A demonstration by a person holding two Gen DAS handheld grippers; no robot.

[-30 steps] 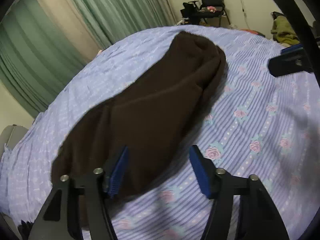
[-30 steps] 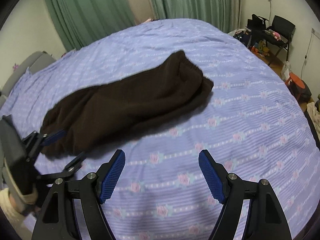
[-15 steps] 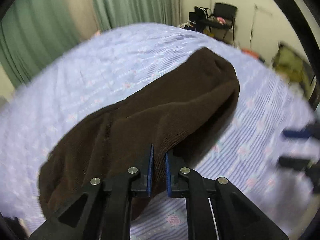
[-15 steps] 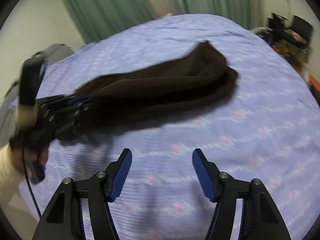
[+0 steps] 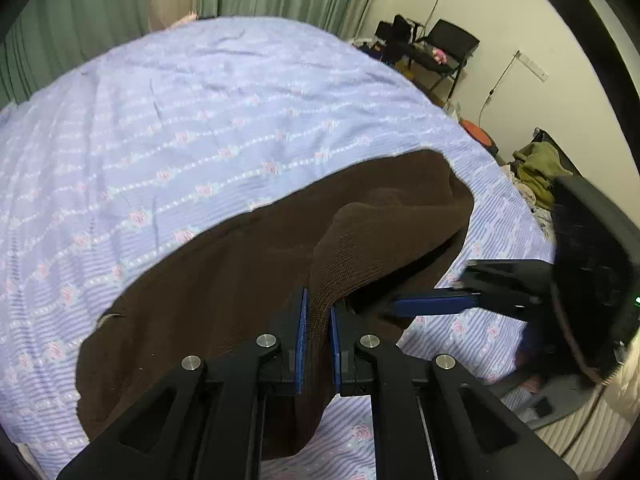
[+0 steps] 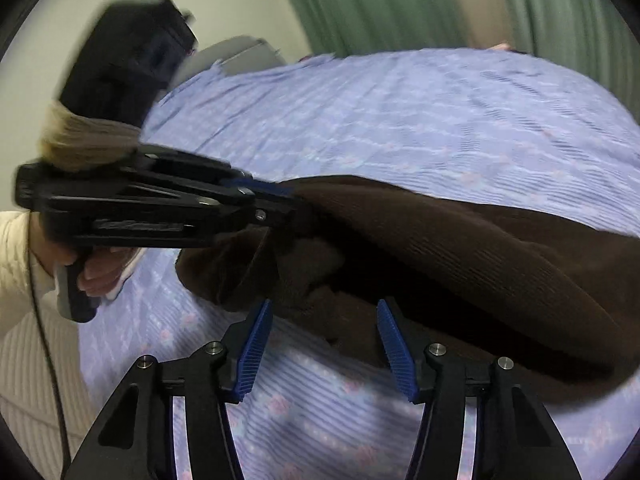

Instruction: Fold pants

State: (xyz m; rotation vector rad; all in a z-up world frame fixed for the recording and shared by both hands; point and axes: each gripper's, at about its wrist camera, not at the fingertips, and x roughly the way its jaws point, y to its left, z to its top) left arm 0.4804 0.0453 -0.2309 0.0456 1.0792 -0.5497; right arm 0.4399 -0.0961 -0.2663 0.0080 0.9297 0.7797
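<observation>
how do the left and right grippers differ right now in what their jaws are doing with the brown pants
The left gripper has its jaws shut on a fold of the brown pants and lifts that edge off the bedsheet. The right gripper has its jaws apart; they have just been closing, with the pants' edge lying between them but not yet pinched. Both have black frames with blue pads and point down at the near end of the pants.

Both grippers are black with open triangular cut-outs in the arms and round silver screws at the joints. The left gripper (image 5: 317, 336) and the right gripper (image 6: 325, 346) carry blue ribbed pads on their fingers (image 6: 252, 354). In the right view, the left hand (image 6: 98, 270) shows a cream ribbed-knit sleeve (image 6: 24, 344), with a thin dark cable (image 6: 48, 364) across it.
</observation>
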